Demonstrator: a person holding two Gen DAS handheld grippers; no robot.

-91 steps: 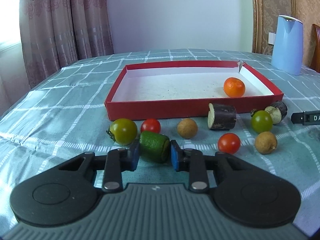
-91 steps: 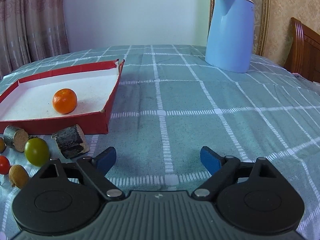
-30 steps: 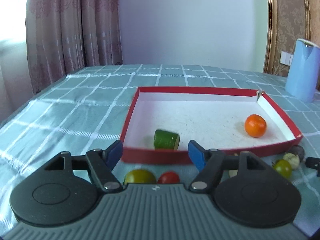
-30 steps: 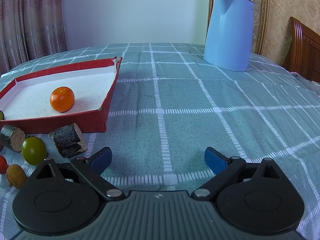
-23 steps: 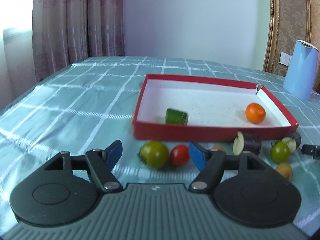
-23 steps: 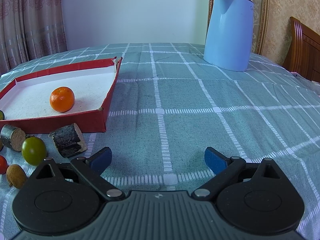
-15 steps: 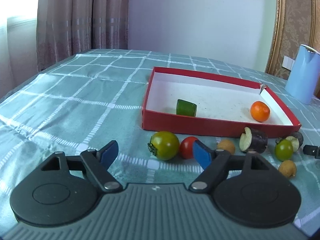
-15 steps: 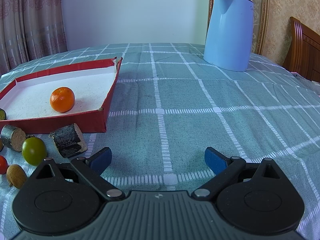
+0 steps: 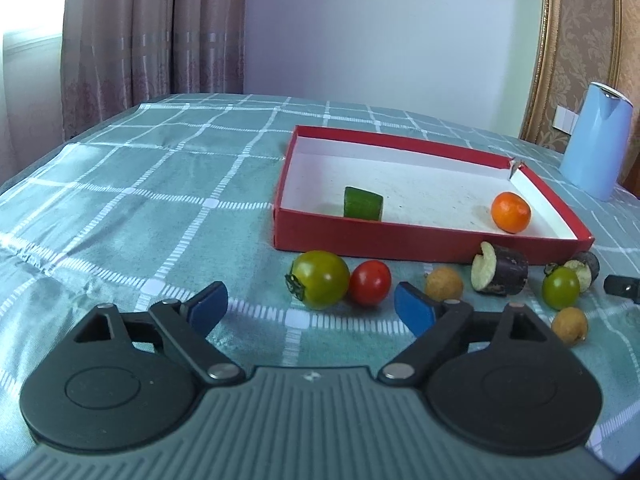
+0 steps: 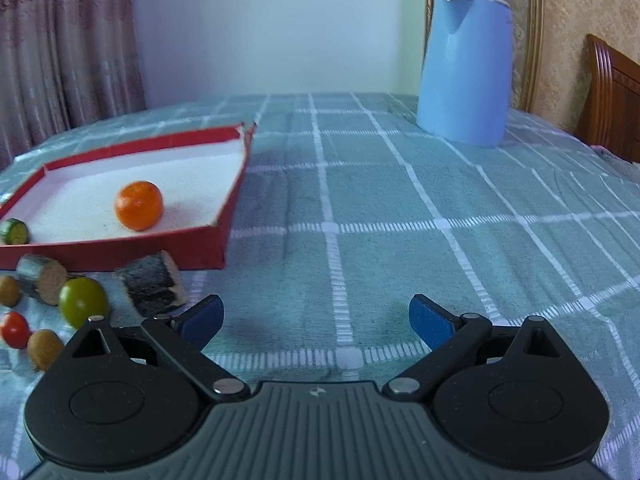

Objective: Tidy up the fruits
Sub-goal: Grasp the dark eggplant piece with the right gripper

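Your left gripper [image 9: 310, 306] sits low over the tablecloth [image 9: 160, 208], jaws spread wide, holding nothing; your right gripper [image 10: 316, 320] is likewise spread and empty over bare cloth. In the left view, the red tray [image 9: 420, 238] lies at 1 o'clock, holding the cucumber piece [image 9: 363, 203] near its front wall and the orange [image 9: 511, 212] toward the right wall. Loose fruit lies in front of the tray: green tomato [image 9: 320, 279] at 12 o'clock touching the red tomato [image 9: 370, 282], then a longan [image 9: 443, 284], an eggplant chunk [image 9: 500, 269], a small green tomato [image 9: 560, 287] and a second longan [image 9: 569, 325] out to 3 o'clock. Risks, as I judge them: the two touching tomatoes mean closing on one likely nudges the other rolling; your right blue pad [image 9: 414, 308] is near the first longan and may knock it; round smooth skins may slip out if gripped off-centre
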